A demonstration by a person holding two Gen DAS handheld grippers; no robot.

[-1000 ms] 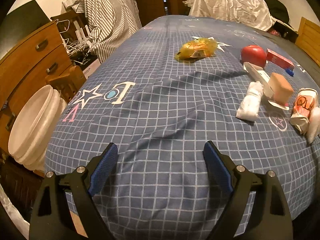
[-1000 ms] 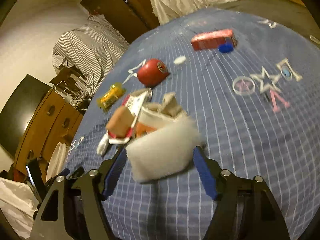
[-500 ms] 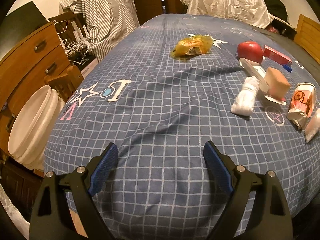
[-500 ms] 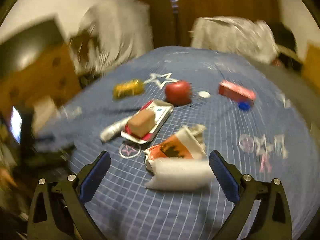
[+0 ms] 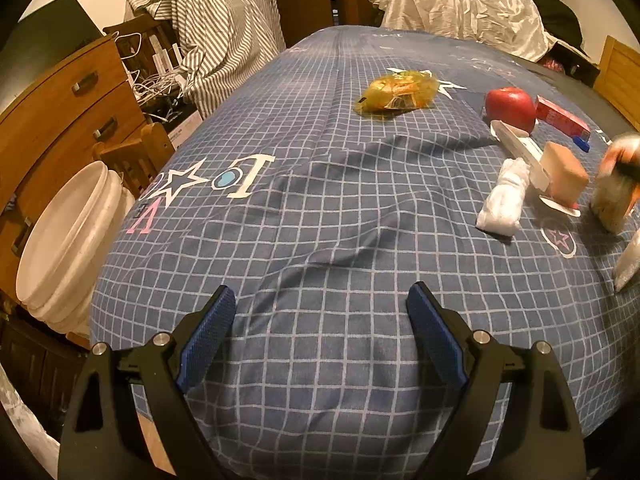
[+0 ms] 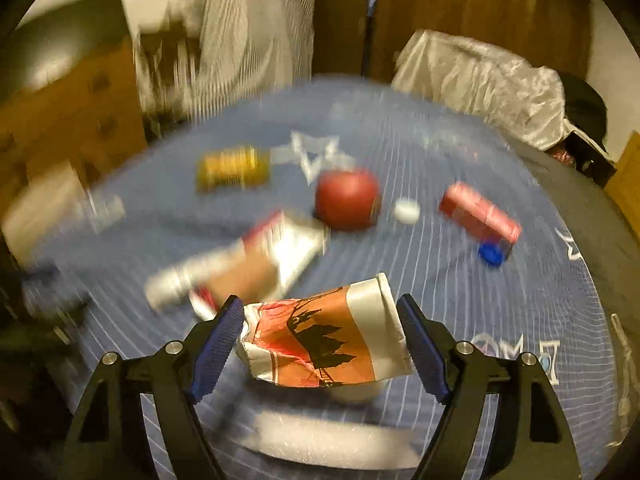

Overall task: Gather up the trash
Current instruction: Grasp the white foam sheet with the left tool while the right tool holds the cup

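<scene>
- Left wrist view: the left gripper [image 5: 322,316] hangs over the near edge of a bed covered in a blue checked bedspread [image 5: 320,216]; its jaws stand wide apart with only cloth between them.
- A white lidded bucket [image 5: 66,240] stands beside the bed on the left, next to a wooden chest of drawers [image 5: 60,112].
- Trash lies well ahead: a yellow crinkled wrapper [image 5: 396,92] near the middle, a red apple [image 5: 510,108] to its right, with a red carton [image 5: 560,118] just beyond it.
- Nearer, a white wad of tissue [image 5: 504,198] lies just beside an open food tray [image 5: 528,156] that bears a tan block [image 5: 566,176].
- At the right edge a blurred orange-and-white shape [image 5: 618,184] sits above the bedspread.
- Right wrist view: heavily blurred. The right gripper [image 6: 320,320] has its jaws closed further in just now and clamps a crushed orange-and-white paper cup [image 6: 324,344]; both blue pads touch its sides.
- A white blurred strip [image 6: 328,440] lies on the bedspread below the cup.
- Beyond, a small white disc [image 6: 406,210] and a blue cap [image 6: 491,255] lie near the apple and carton.
</scene>
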